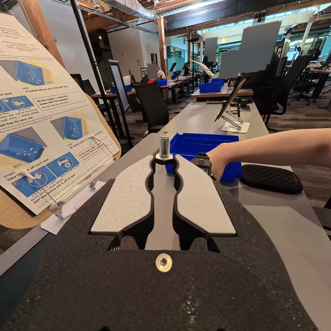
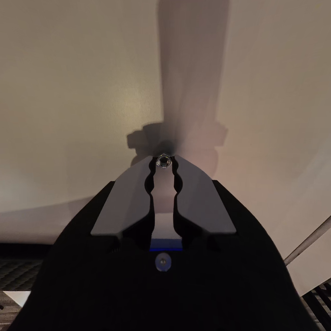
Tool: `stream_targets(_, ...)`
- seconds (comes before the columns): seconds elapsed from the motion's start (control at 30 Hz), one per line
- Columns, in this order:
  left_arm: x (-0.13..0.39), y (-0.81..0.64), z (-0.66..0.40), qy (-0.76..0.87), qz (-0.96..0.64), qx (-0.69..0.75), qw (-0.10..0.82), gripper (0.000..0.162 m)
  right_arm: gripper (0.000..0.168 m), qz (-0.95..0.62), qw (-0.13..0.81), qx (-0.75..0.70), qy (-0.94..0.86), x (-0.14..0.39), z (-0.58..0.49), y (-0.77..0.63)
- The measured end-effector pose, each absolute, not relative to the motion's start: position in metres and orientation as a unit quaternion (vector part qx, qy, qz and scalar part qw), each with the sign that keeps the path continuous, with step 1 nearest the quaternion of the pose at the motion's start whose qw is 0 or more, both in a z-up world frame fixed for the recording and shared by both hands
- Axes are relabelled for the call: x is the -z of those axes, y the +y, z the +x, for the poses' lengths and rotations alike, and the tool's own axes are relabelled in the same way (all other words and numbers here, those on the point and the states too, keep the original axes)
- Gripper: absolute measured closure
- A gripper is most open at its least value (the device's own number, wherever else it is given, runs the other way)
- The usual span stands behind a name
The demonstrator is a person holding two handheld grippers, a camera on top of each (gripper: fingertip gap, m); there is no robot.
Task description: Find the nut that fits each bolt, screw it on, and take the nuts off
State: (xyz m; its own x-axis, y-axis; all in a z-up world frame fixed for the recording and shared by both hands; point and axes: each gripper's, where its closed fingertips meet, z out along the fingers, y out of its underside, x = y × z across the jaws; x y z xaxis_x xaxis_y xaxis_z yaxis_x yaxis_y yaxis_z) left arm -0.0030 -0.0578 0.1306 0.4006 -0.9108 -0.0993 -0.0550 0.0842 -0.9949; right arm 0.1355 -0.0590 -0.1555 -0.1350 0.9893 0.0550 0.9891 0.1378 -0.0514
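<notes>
My left gripper (image 1: 163, 160) is shut on the hexagonal head of a silver bolt (image 1: 164, 146), which stands upright with its threaded shank pointing up. My right gripper (image 2: 163, 161) is shut on a small silver nut (image 2: 163, 162), held at the fingertips just above the pale table top (image 2: 71, 107), its hole facing the camera. In the left wrist view a person's forearm (image 1: 268, 148) reaches in from the right, and the hand holds the right gripper's body (image 1: 202, 163) in front of the blue bin (image 1: 204, 143).
An instruction sheet on a wooden board (image 1: 44, 125) stands at the left on a white stand. A black padded rest (image 1: 270, 178) lies right of the bin. A tablet on a stand (image 1: 231, 111) sits farther back. Desks, chairs and people fill the room behind. About 30 centimeters separates my left fingertips from my right.
</notes>
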Motion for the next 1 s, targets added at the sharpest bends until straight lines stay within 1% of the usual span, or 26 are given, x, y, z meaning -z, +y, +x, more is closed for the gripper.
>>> stream_targets(0.2, -0.123, -0.055, 0.004, 0.424, -0.584, 0.354, 0.595, 0.144, 0.149, -0.658, 0.052, -0.011, -0.751, 0.157, 0.137, -0.058)
stream_targets(0.57, -0.115, -0.055, 0.012, 0.434, -0.59, 0.351, 0.583, 0.144, 0.147, -0.651, 0.044, -0.003, -0.758, 0.16, 0.143, -0.06)
stream_targets(0.83, -0.114, -0.054, 0.014, 0.437, -0.592, 0.349, 0.581, 0.144, 0.149, -0.649, 0.043, -0.002, -0.76, 0.16, 0.144, -0.059)
stream_targets(0.93, -0.114, -0.054, 0.013, 0.436, -0.59, 0.352, 0.581, 0.144, 0.149, -0.647, 0.06, -0.019, -0.76, 0.146, 0.141, -0.063)
stream_targets(1.0, -0.112, -0.052, 0.013, 0.436, -0.591, 0.352, 0.58, 0.144, 0.149, -0.644, 0.095, -0.04, -0.758, 0.116, 0.134, -0.066)
